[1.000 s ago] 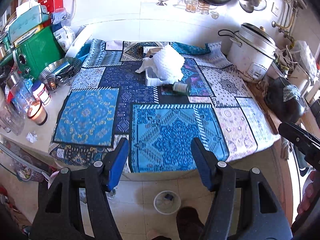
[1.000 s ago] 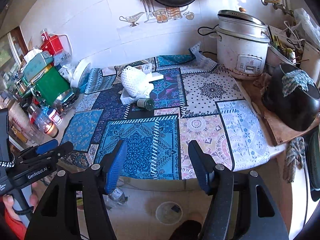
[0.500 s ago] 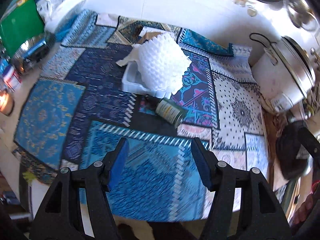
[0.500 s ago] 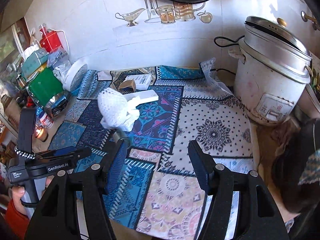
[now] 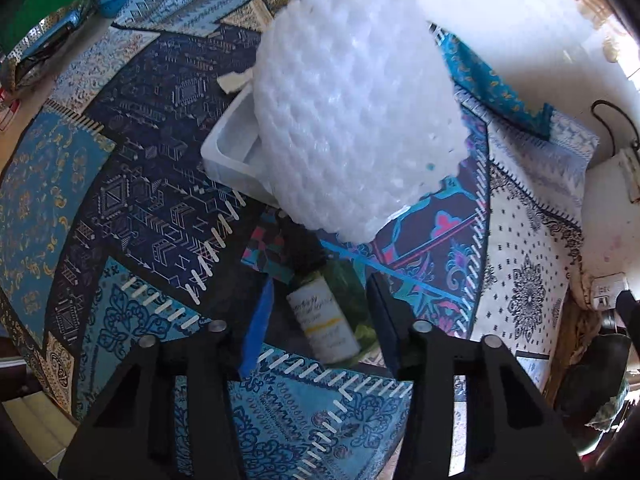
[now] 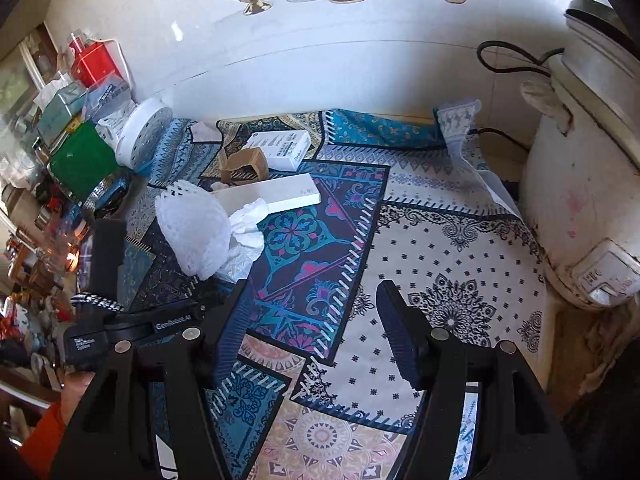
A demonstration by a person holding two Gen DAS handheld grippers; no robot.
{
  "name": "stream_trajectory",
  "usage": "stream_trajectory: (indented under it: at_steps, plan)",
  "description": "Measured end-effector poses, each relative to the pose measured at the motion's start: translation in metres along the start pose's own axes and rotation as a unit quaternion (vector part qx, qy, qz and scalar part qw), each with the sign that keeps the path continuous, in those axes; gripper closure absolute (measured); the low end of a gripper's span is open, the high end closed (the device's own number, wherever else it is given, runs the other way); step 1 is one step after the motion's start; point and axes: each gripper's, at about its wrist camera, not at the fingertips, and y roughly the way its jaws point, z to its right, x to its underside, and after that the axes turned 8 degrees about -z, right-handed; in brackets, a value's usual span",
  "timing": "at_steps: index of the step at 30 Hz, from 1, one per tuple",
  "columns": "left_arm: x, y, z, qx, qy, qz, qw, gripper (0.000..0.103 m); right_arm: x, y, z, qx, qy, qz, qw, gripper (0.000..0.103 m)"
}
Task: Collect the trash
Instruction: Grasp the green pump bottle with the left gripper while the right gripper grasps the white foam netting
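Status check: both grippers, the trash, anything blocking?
Left gripper closing around small bottle, pads not yet touching. Right gripper open, empty. White foam netting overhangs close behind the bottle.

"GenRobot.AI" on left gripper (image 6: 176, 322) body, right-wrist view. Bottle (image 5: 324, 316) label txt too blurred to read.

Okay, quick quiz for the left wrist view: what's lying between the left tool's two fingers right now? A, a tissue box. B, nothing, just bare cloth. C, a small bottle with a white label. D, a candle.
C: a small bottle with a white label lies on its side on the patterned cloth, between the fingers of the left tool, which do not yet press on it.
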Motion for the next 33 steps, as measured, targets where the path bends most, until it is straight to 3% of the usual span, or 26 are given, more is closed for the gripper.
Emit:
stream_trajectory:
  at_steps: [2, 6, 12, 20, 24, 25, 27, 33]
  plan:
    - [0.001, 0.002, -0.005, 0.007, -0.006, 0.001, 1.0000, 0.060, -0.007, 0.006, -0.007, -0.014, -0.012, -0.007, 1.000, 0.043]
    - [0.006, -0.001, -0.018, -0.004, -0.011, 0.012, 0.9999, 0.061, -0.021, 0.018, -0.025, -0.043, -0.031, -0.008, 0.999, 0.026]
    - [0.012, -0.012, -0.051, -0.017, -0.031, 0.017, 0.9992, 0.061, -0.046, 0.055, -0.060, -0.093, -0.062, -0.035, 0.993, 0.025]
    - [0.018, -0.021, -0.086, -0.024, -0.061, 0.029, 0.9974, 0.061, -0.072, 0.117, -0.089, -0.080, -0.099, -0.065, 0.990, 0.025]
    - [0.017, -0.021, -0.085, -0.031, -0.054, 0.031, 0.9976, 0.061, -0.075, 0.136, -0.088, -0.109, -0.080, -0.092, 0.987, 0.025]
    - [0.018, -0.023, -0.087, -0.034, -0.053, 0.031, 0.9975, 0.061, -0.074, 0.137, -0.088, -0.117, -0.076, -0.094, 0.986, 0.027]
    - [0.018, -0.023, -0.084, -0.042, -0.046, 0.034, 0.9975, 0.061, -0.071, 0.136, -0.090, -0.125, -0.079, -0.090, 0.985, 0.046]
    - [0.021, -0.021, -0.078, -0.043, -0.042, 0.037, 0.9975, 0.061, -0.064, 0.122, -0.096, -0.110, -0.105, -0.063, 0.986, 0.063]
